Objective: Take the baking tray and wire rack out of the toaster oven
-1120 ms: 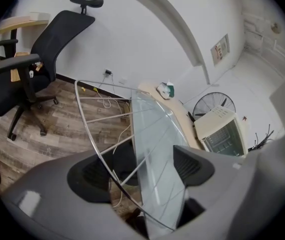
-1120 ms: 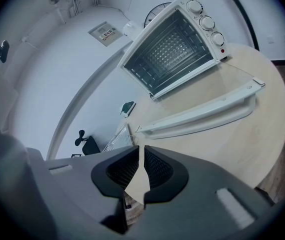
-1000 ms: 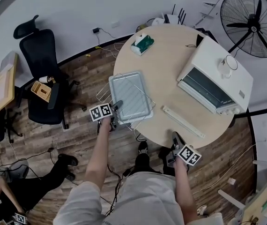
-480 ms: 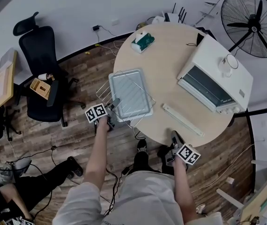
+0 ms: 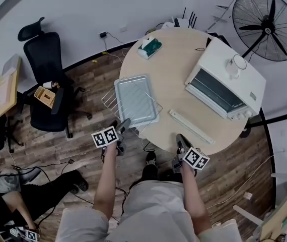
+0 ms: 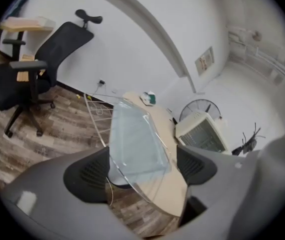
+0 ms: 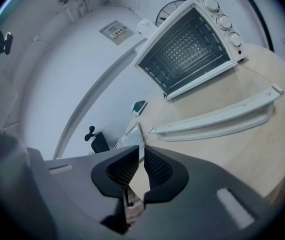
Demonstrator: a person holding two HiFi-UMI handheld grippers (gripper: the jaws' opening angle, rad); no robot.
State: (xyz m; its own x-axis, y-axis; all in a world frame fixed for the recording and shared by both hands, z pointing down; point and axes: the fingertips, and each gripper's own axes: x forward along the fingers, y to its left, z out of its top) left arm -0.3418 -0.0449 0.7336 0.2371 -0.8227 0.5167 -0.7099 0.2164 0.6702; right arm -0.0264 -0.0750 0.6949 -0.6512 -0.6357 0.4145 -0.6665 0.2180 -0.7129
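Because the baking tray (image 5: 136, 101) and the wire rack (image 5: 108, 102) beneath it lie across the round table's (image 5: 178, 69) left edge, with part of the rack out over the floor, the main risk is tipping: a nudge from the left gripper (image 5: 124, 124) could slide both off the table. That gripper sits just off the table's near-left edge, close to the tray's near corner, with its jaws wide apart and clamped on nothing. The right gripper (image 5: 180, 139) hangs at the table's near edge, its jaws almost together and empty. Farther onto the table lies a long white strip (image 5: 191, 127), and the toaster oven (image 5: 224, 84) stands at the table's far-right side, well apart from tray and rack, so both appear already out of it. Only the head view shows the overhang. The left gripper view alone shows the tray lined up between the open jaws, and the right gripper view alone shows the oven's front and knobs.
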